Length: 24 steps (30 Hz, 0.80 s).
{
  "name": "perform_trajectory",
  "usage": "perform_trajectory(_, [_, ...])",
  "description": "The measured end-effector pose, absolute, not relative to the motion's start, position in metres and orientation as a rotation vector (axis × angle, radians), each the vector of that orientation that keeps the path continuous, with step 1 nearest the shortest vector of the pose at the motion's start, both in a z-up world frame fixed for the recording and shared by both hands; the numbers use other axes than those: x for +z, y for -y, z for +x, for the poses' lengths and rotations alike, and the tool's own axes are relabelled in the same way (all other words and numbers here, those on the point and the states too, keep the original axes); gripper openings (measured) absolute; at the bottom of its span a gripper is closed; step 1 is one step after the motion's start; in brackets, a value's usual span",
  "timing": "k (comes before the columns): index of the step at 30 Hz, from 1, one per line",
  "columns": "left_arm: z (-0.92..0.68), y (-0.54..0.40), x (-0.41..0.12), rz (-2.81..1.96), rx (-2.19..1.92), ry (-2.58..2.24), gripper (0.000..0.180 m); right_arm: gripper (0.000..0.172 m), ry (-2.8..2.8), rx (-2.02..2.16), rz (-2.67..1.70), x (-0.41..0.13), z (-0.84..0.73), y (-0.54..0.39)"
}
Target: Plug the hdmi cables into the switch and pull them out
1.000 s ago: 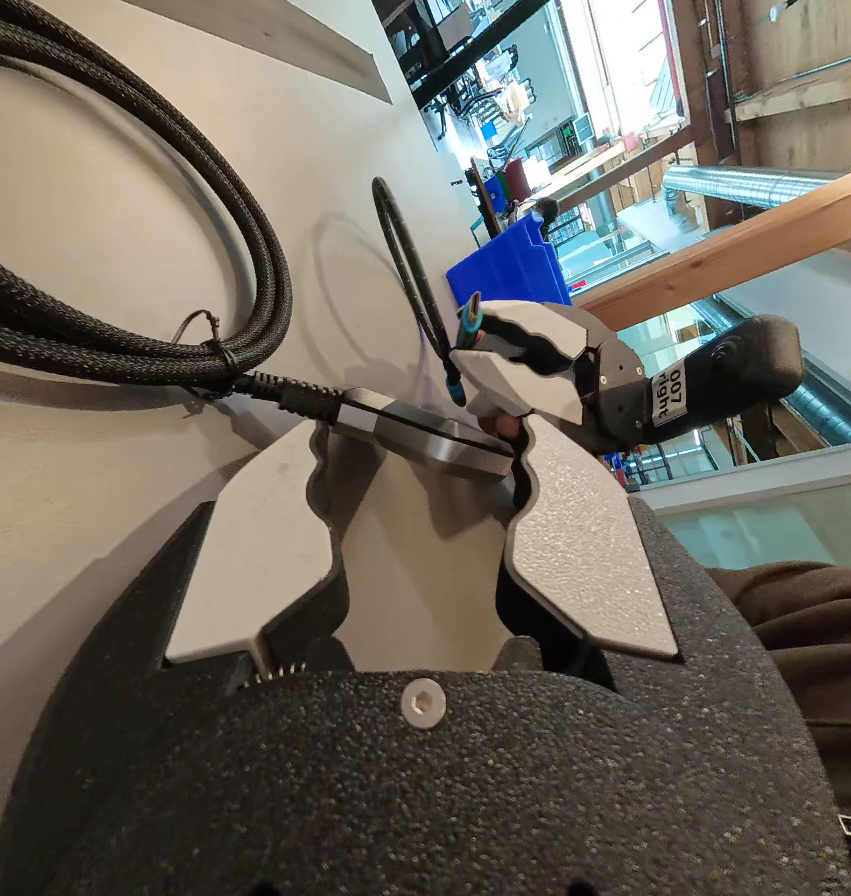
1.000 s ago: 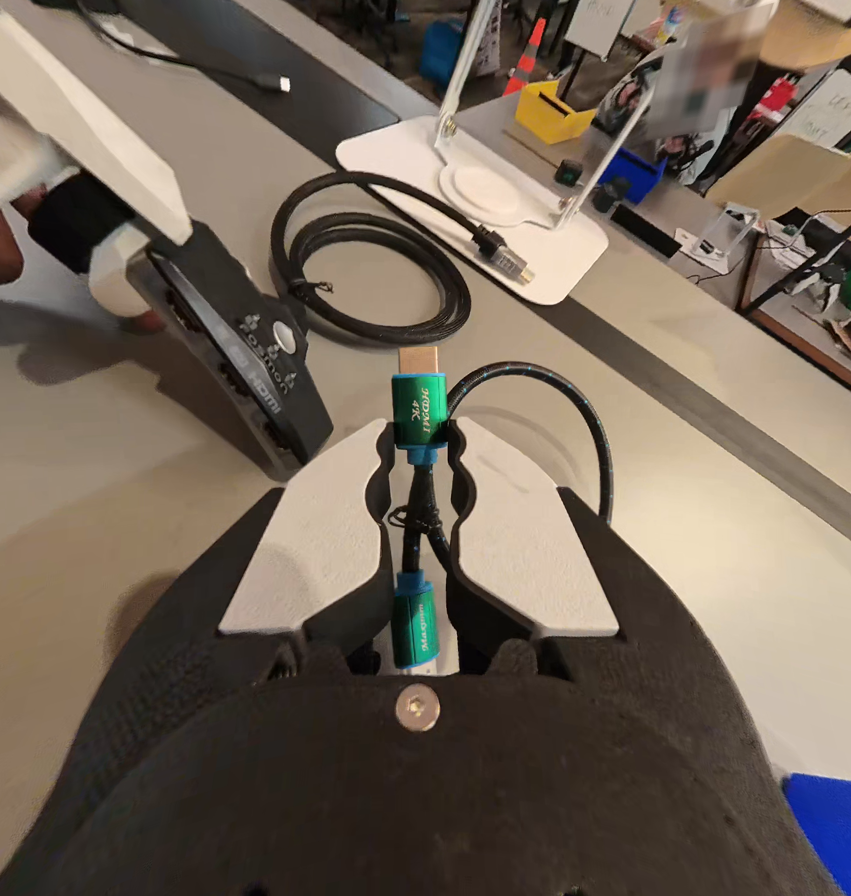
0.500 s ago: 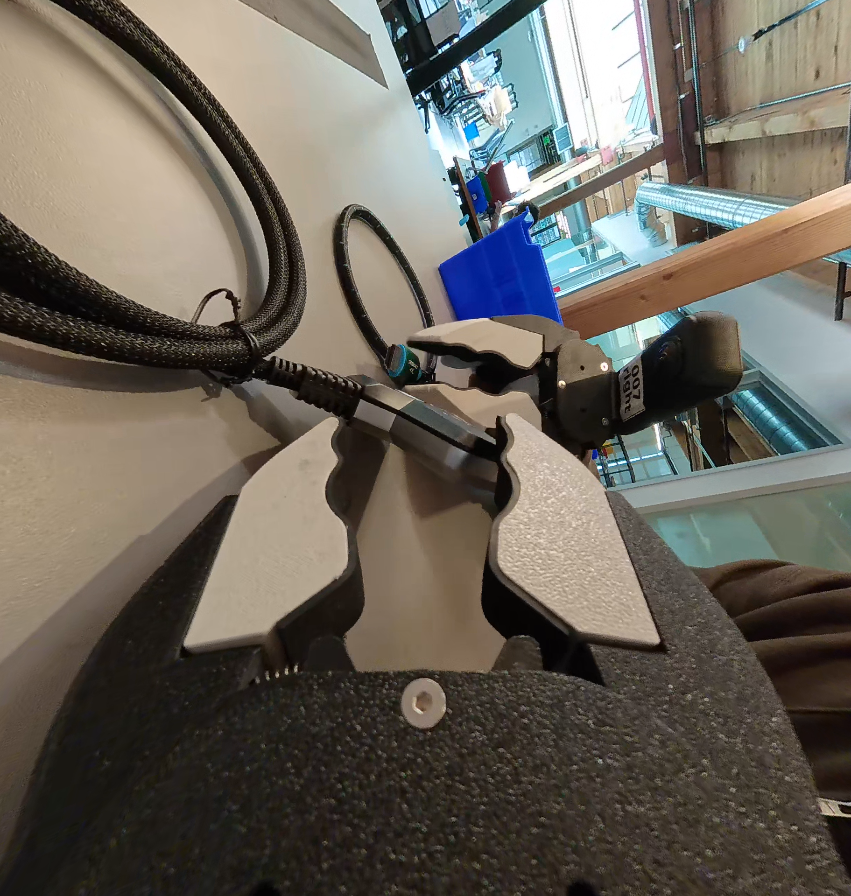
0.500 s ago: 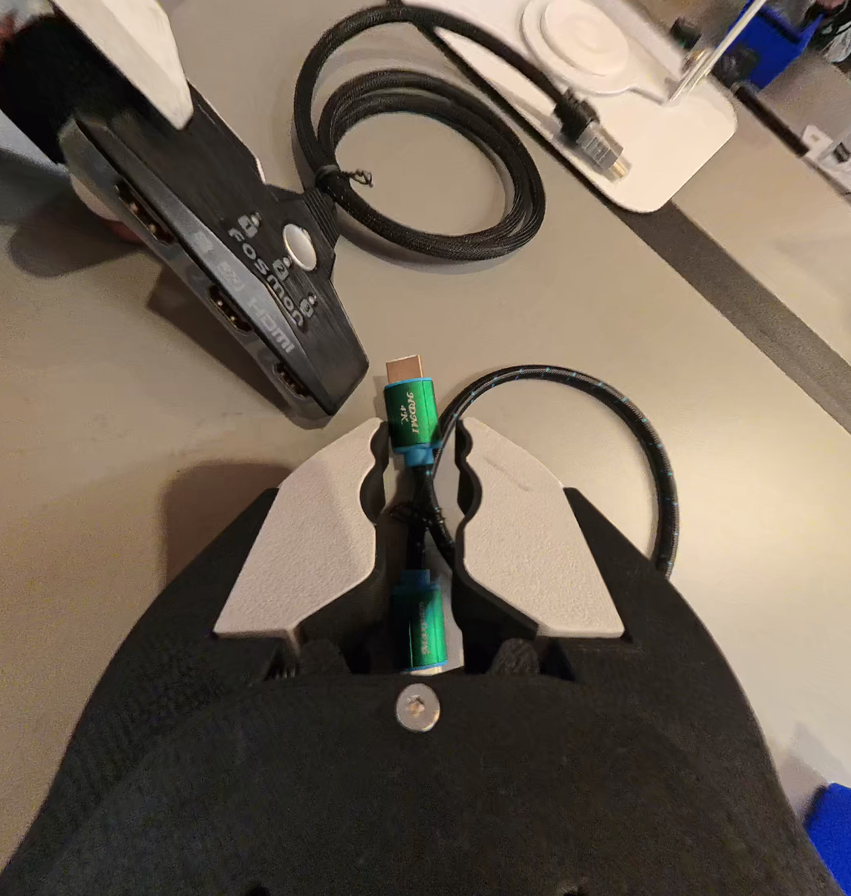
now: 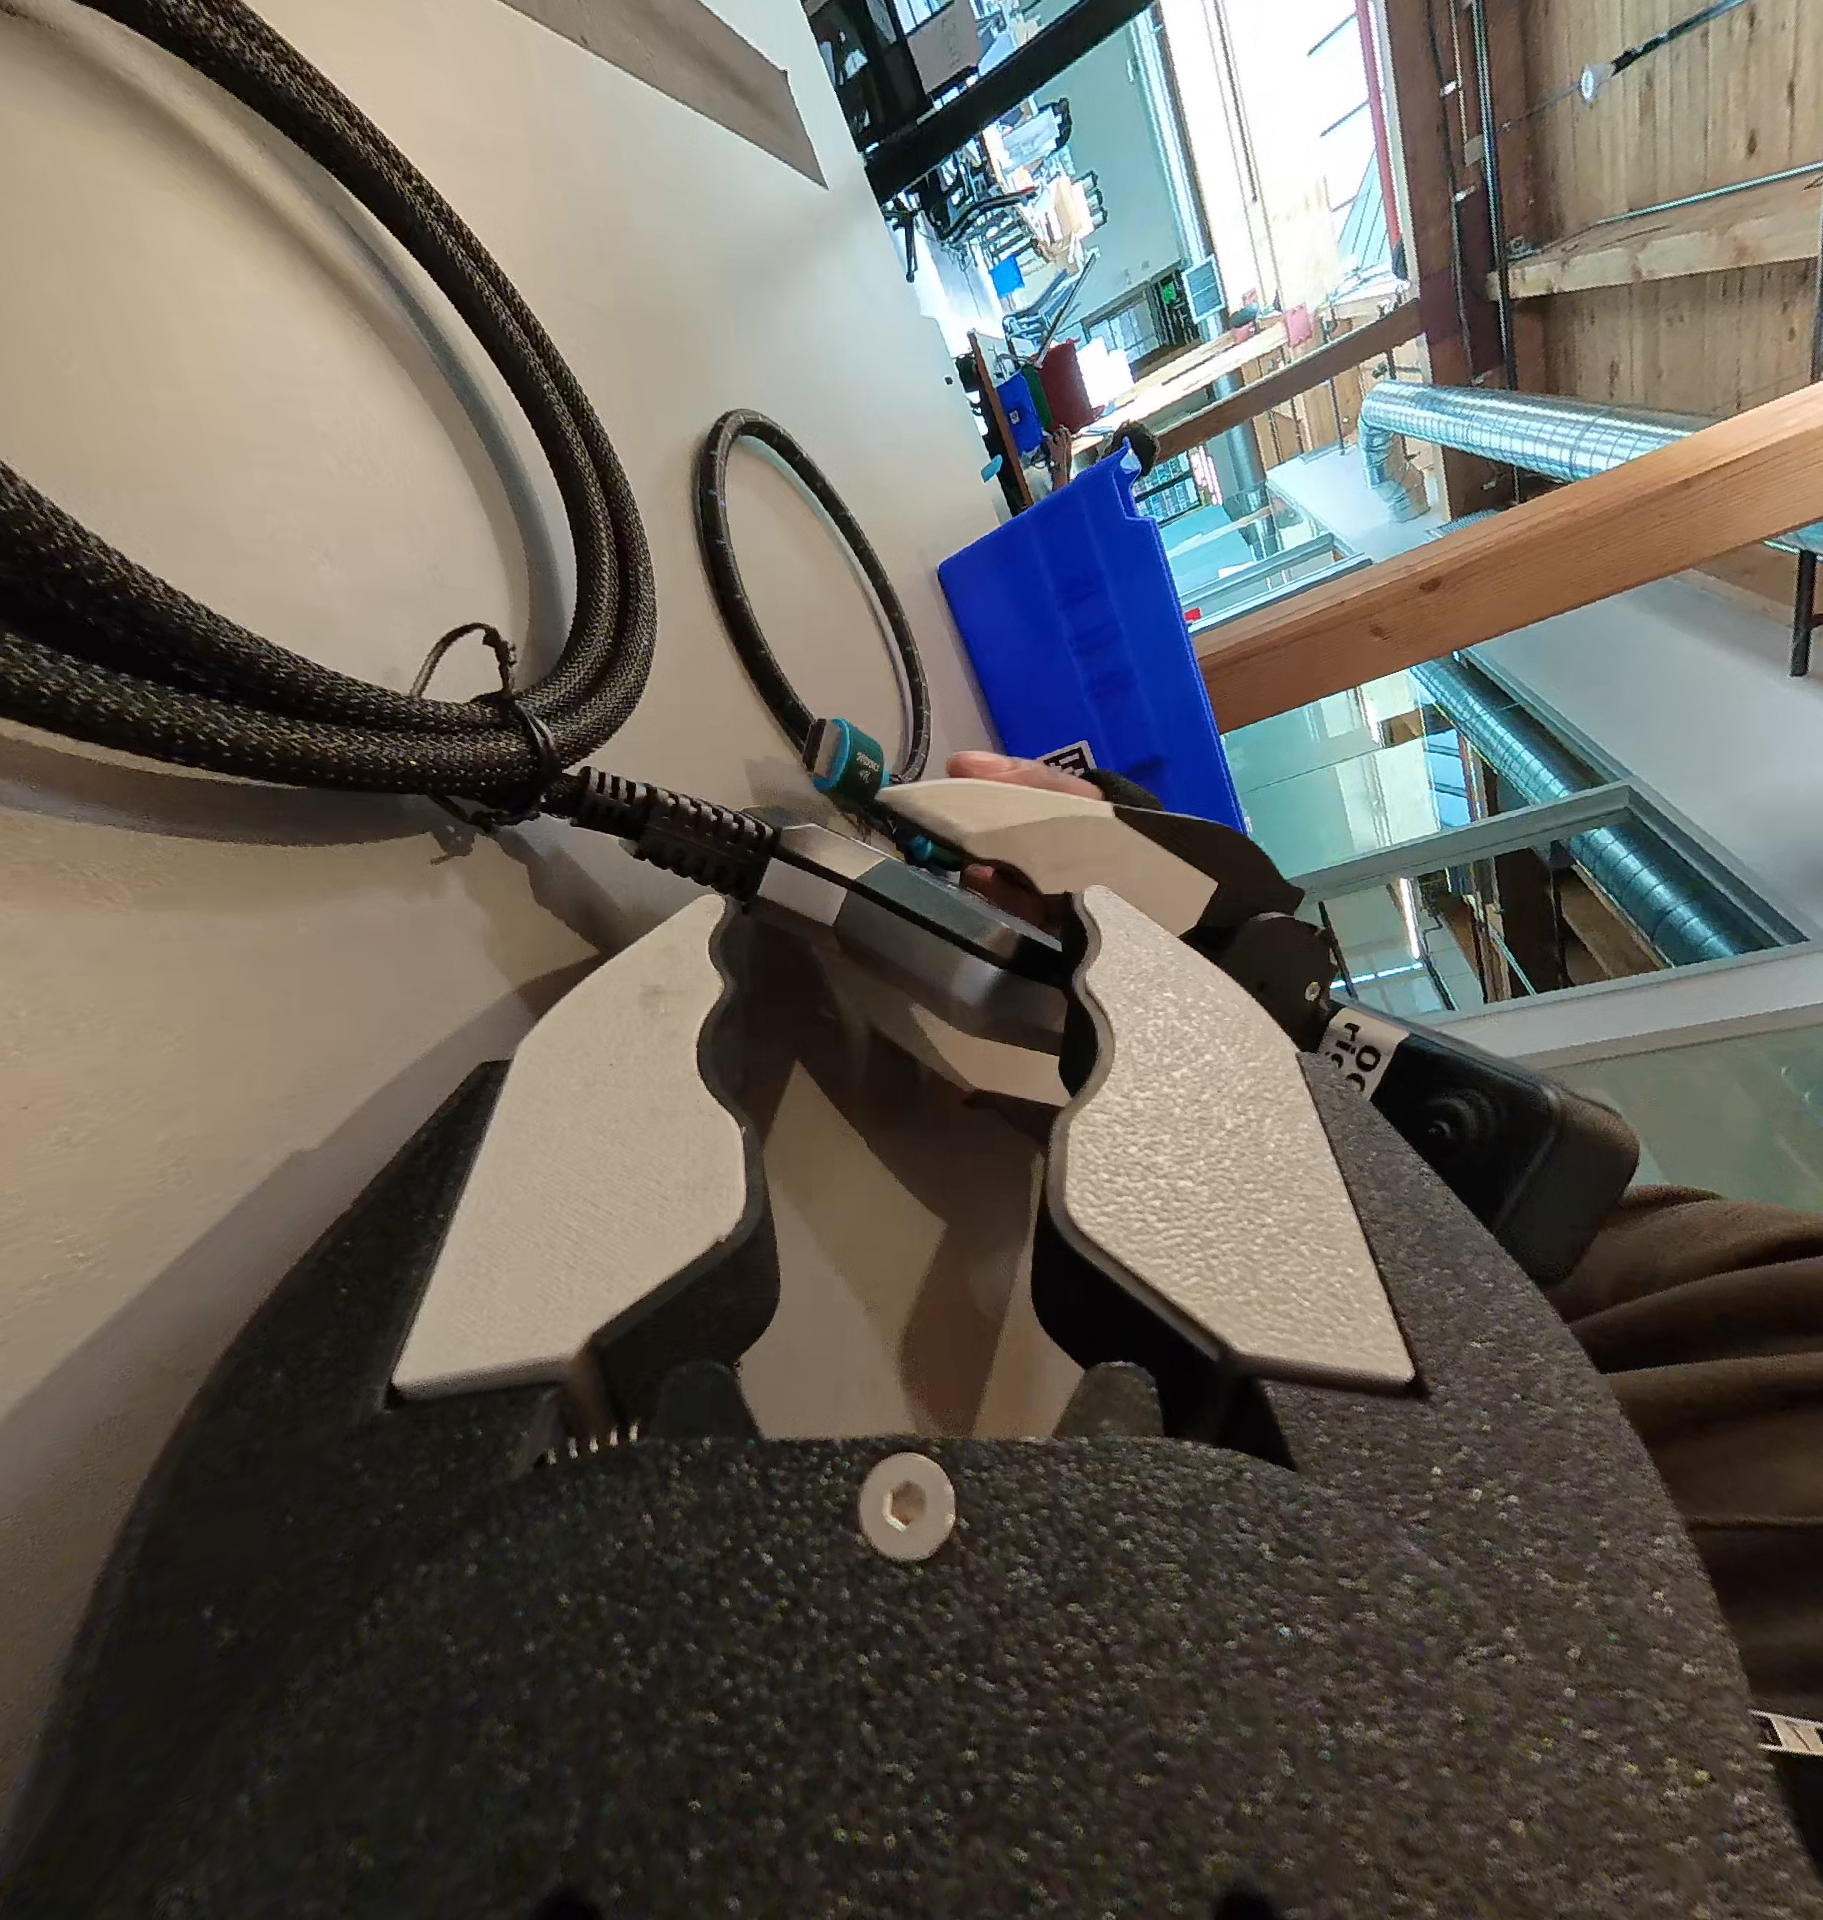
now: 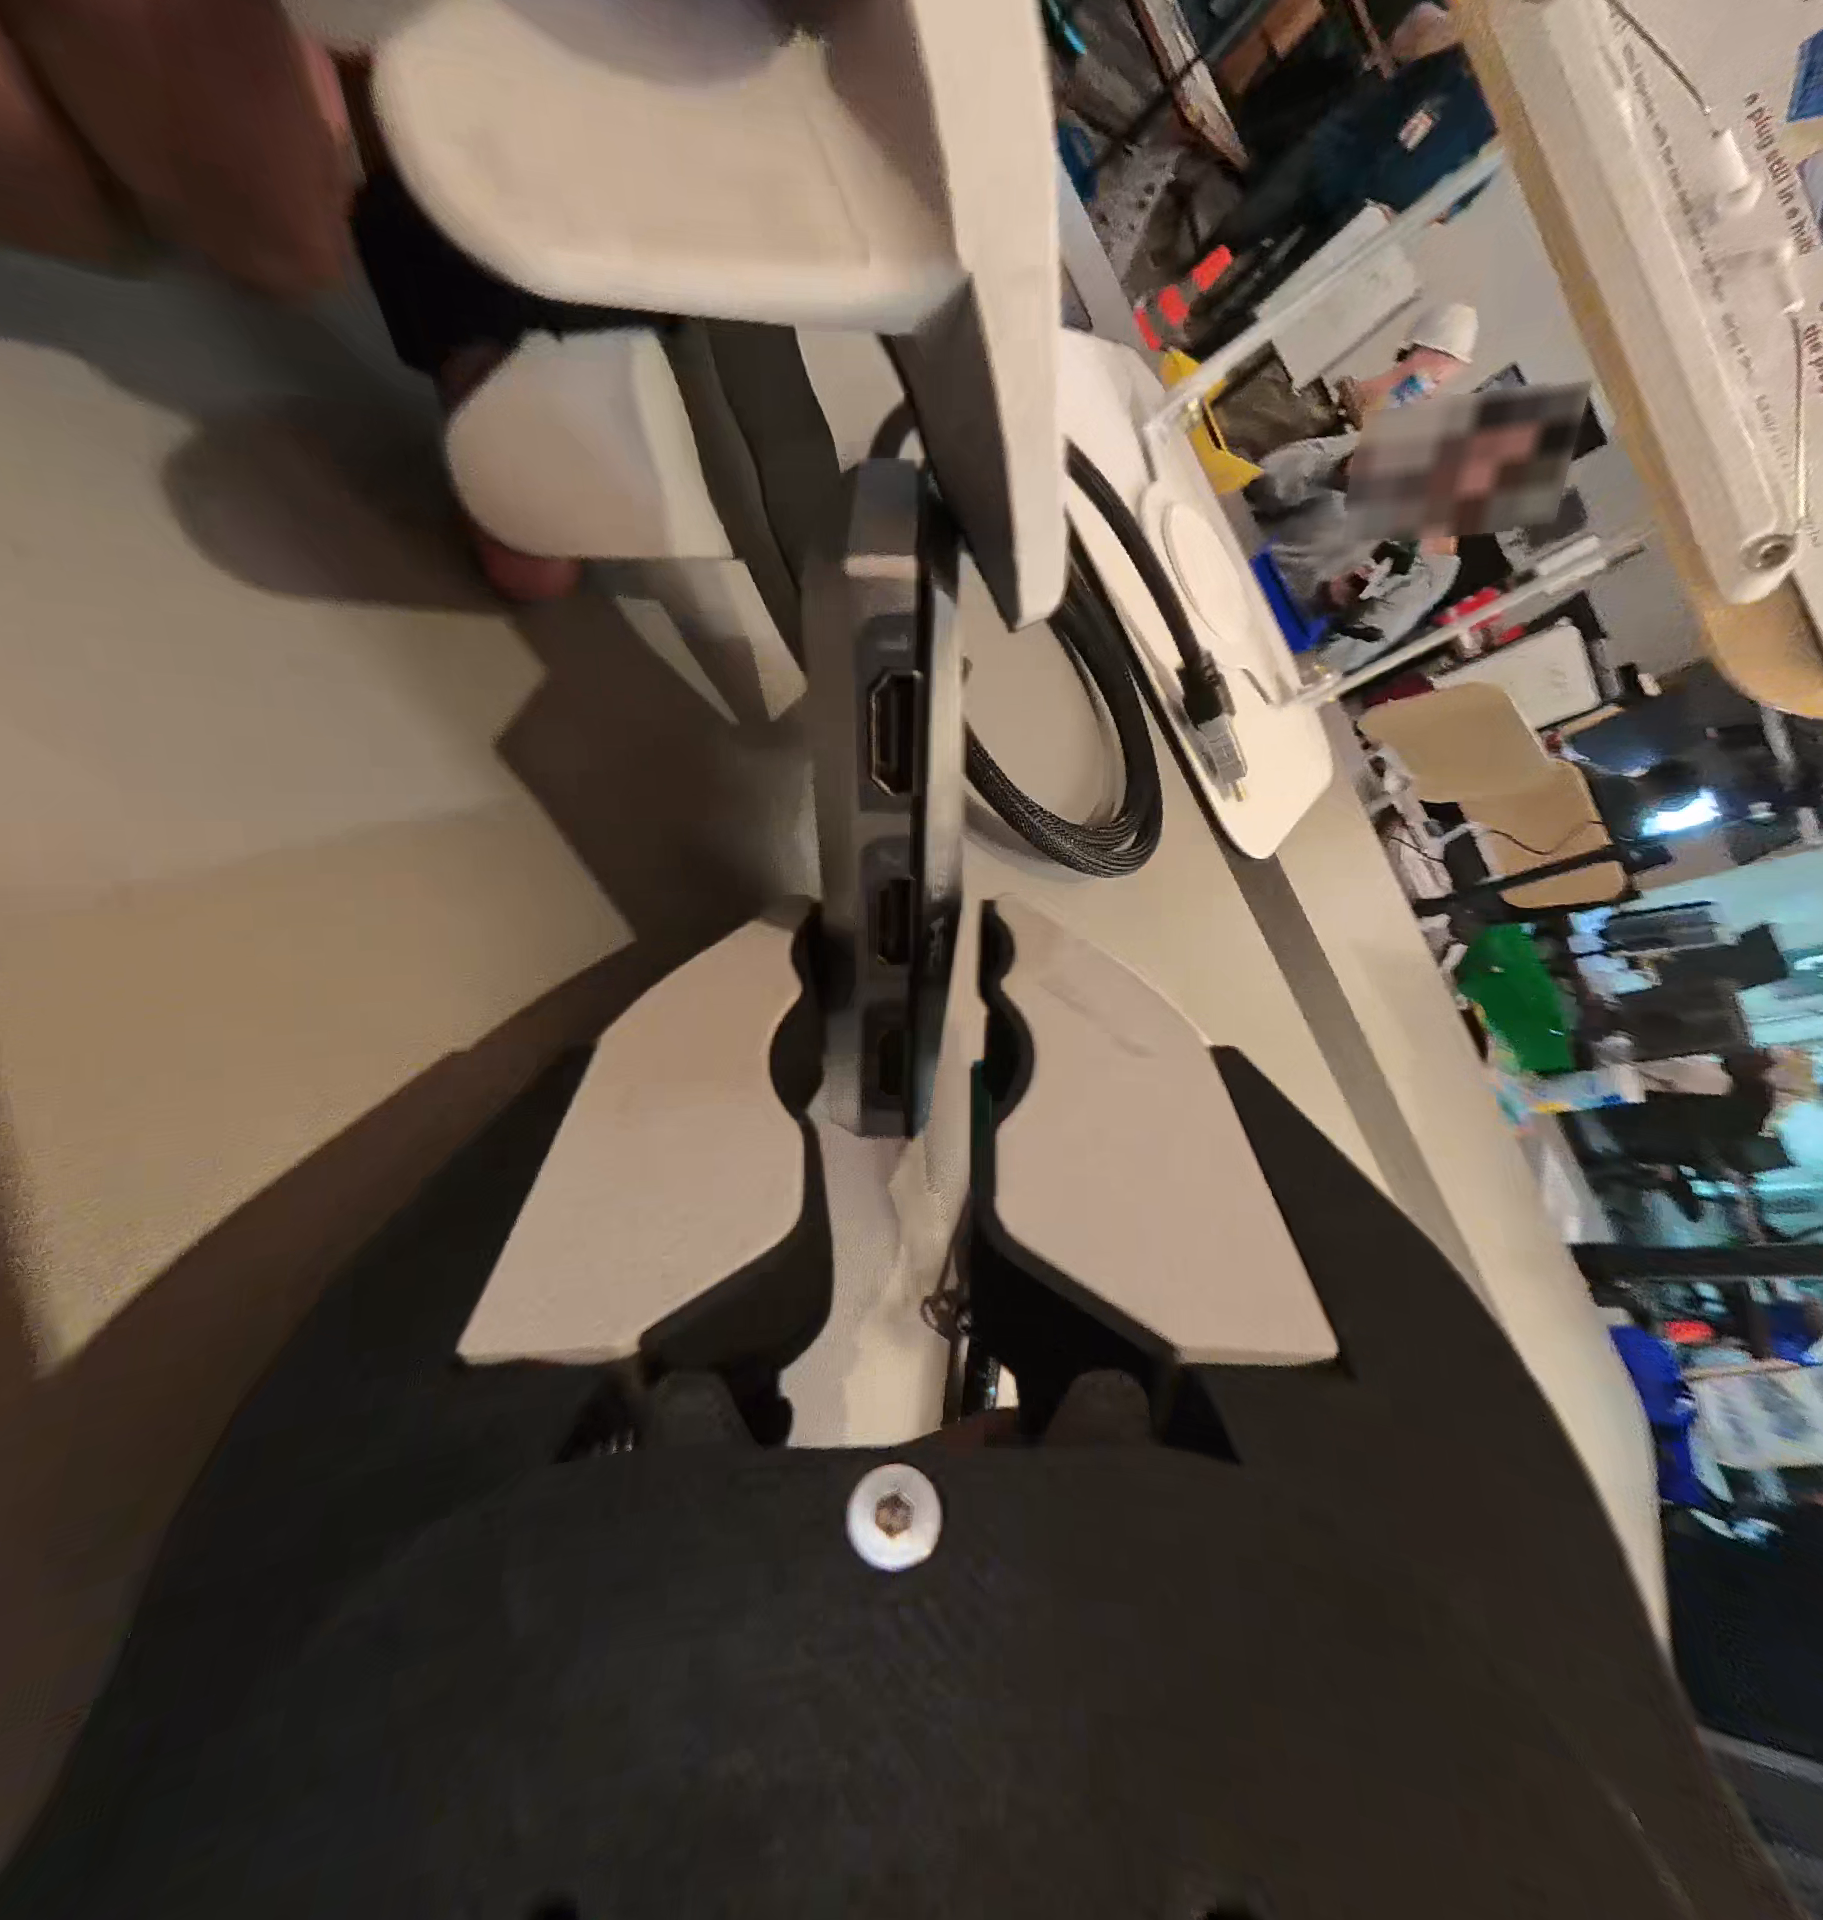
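At the far left of the counter (image 5: pixel 211 312) we record a coil of thick black braided cable (image 5: pixel 263 717), tied with a thin wire. Its ribbed strain relief runs into a dark grey switch box (image 5: pixel 938 920). The left tongs (image 5: pixel 902 925) stand fairly wide and are closed on this box, with one fingertip at the cable end and the other at the opposite edge. The box is tilted and raised off the counter. In the right wrist view it appears edge-on, with its row of ports (image 6: pixel 891 727) facing the camera and lying in line with the gap of the right tongs (image 6: pixel 896 935). The right tongs are narrow and grip a green plug (image 5: pixel 853 756), whose metal tip projects past their upper finger, just beside the box but not inserted. The plug's thin black-and-blue cable (image 5: pixel 741 582) loops on the counter behind it. Further right stands a blue bin (image 5: pixel 1083 644). To the far right of the box, the coil's free connector (image 6: pixel 1213 717) rests on a white base plate (image 6: pixel 1271 790).
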State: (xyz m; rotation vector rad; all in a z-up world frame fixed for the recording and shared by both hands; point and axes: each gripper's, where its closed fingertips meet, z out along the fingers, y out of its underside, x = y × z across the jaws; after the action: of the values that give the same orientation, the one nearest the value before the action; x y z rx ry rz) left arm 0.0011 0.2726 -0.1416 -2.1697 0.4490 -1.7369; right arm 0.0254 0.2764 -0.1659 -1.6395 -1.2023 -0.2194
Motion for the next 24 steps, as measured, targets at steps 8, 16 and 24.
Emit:
perform_trajectory(8, [-0.005,-0.276,-0.128,-2.073,-1.872,-0.363,0.050,0.021,1.215,-0.430,-1.472,-0.149,0.018,-0.289])
perform_trajectory(16, [0.003,-0.273,-0.123,-2.014,-1.995,-0.309,0.052,0.021,1.298,-0.517,-1.247,-0.134,0.007,-0.279])
perform_trajectory(24, [0.008,-0.269,-0.121,-2.002,-2.044,-0.304,0.049,0.021,1.322,-0.514,-1.170,-0.128,0.005,-0.273])
